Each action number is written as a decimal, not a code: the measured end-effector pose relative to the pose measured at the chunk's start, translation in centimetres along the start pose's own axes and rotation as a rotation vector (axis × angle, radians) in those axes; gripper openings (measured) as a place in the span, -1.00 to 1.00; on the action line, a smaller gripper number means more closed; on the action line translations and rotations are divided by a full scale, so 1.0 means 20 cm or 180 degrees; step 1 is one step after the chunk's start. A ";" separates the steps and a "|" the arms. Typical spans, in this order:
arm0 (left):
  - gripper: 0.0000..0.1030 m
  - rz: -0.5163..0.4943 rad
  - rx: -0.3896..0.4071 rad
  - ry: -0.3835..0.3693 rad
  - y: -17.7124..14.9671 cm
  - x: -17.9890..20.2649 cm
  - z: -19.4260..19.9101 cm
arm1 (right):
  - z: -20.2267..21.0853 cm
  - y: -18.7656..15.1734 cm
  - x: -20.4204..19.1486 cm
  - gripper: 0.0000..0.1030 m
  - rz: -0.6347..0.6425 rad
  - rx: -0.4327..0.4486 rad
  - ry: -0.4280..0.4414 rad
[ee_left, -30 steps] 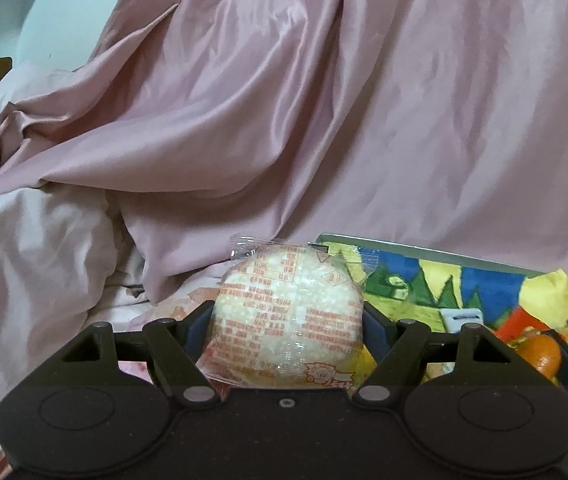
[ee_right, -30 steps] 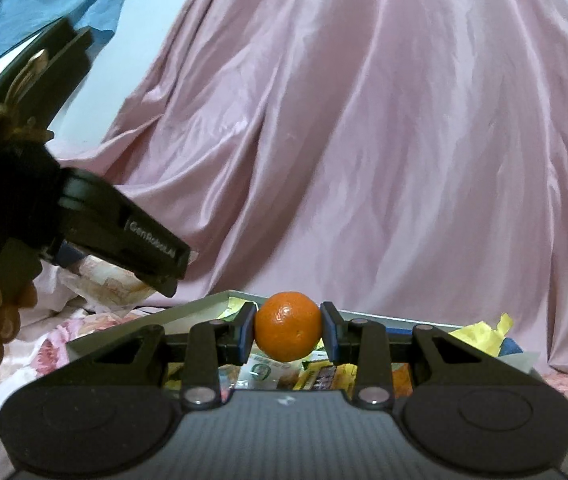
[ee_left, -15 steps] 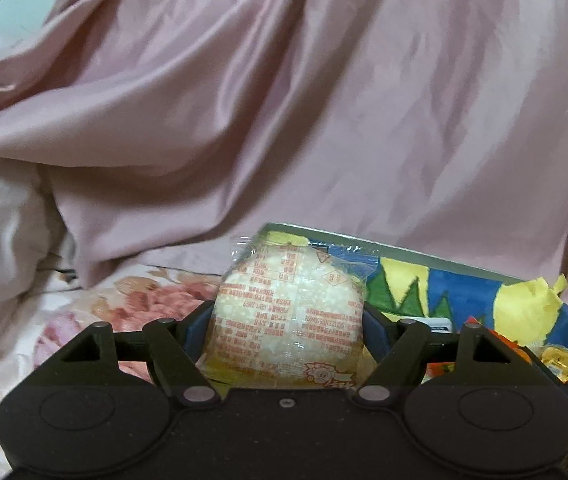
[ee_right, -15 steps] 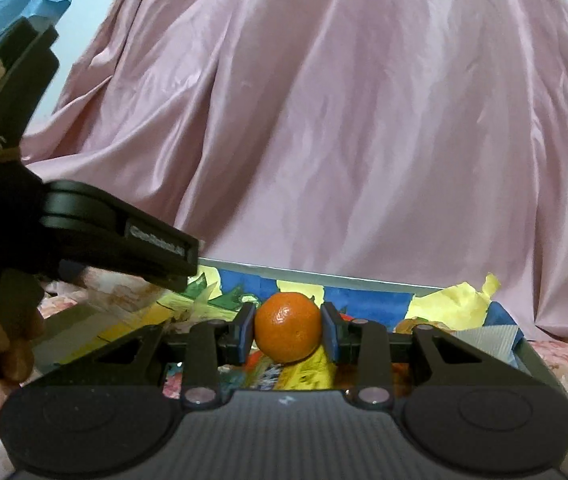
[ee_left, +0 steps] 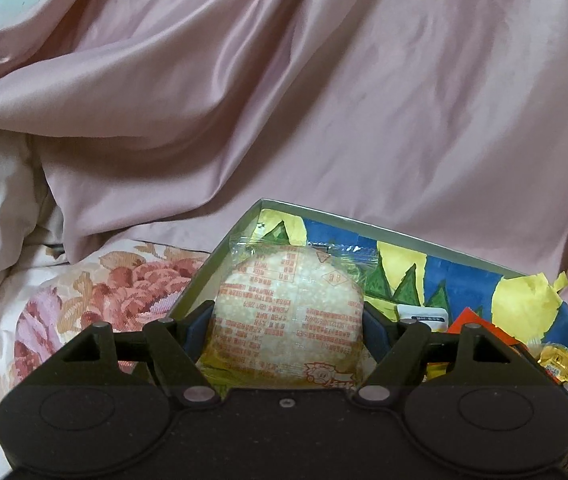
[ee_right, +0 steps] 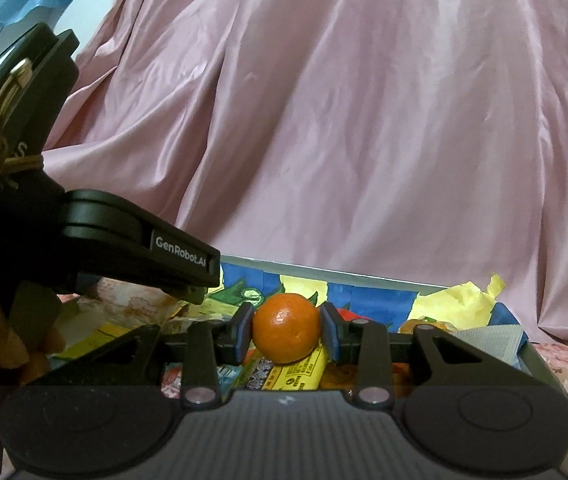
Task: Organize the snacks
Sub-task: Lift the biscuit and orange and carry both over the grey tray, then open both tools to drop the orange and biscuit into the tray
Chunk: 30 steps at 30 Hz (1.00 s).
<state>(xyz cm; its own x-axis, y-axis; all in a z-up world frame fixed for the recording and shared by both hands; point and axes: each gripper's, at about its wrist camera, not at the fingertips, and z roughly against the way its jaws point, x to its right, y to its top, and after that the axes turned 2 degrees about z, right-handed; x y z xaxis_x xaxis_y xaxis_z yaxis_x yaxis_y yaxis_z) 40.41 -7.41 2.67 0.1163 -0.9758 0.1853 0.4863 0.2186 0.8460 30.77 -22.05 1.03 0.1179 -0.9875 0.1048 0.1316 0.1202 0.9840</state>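
1. Pink satin sheet (ee_left: 323, 100) backs everything; the colourful paper-lined cardboard box (ee_right: 363, 288) sits just below both tongs.
2. Left tongs (ee_left: 287, 320) pinch a round plastic-wrapped rice cake (ee_left: 287, 312), nearer the box's left corner.
3. Right tongs (ee_right: 286, 328) squeeze a small orange mandarin (ee_right: 286, 328) over its middle.

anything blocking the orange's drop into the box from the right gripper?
Nothing solid visible. The right gripper holds the orange over the open box; under it lie only loose packets, such as a yellow packet. The left gripper comes in over the box's left part, apart from the orange.
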 end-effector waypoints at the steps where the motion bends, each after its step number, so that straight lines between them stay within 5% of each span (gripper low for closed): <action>1: 0.48 0.0007 -0.0005 -0.0002 0.00 0.00 0.00 | 0.00 0.00 0.00 -0.23 0.0004 -0.0004 0.0002; 15: 0.50 0.0007 -0.0035 0.0021 0.00 0.00 -0.01 | -0.01 -0.01 -0.01 -0.14 0.0030 -0.0017 0.0021; 30: 0.97 0.0053 0.0088 0.0080 0.02 -0.01 0.10 | 0.02 0.01 -0.03 0.46 0.0086 -0.0041 0.0117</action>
<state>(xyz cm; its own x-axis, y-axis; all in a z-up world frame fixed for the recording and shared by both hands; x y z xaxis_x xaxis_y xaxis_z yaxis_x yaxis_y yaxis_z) 38.96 -7.22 4.02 0.1461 -0.9714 0.1871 0.4601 0.2342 0.8564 30.31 -21.56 1.21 0.1576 -0.9795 0.1256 0.1406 0.1482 0.9789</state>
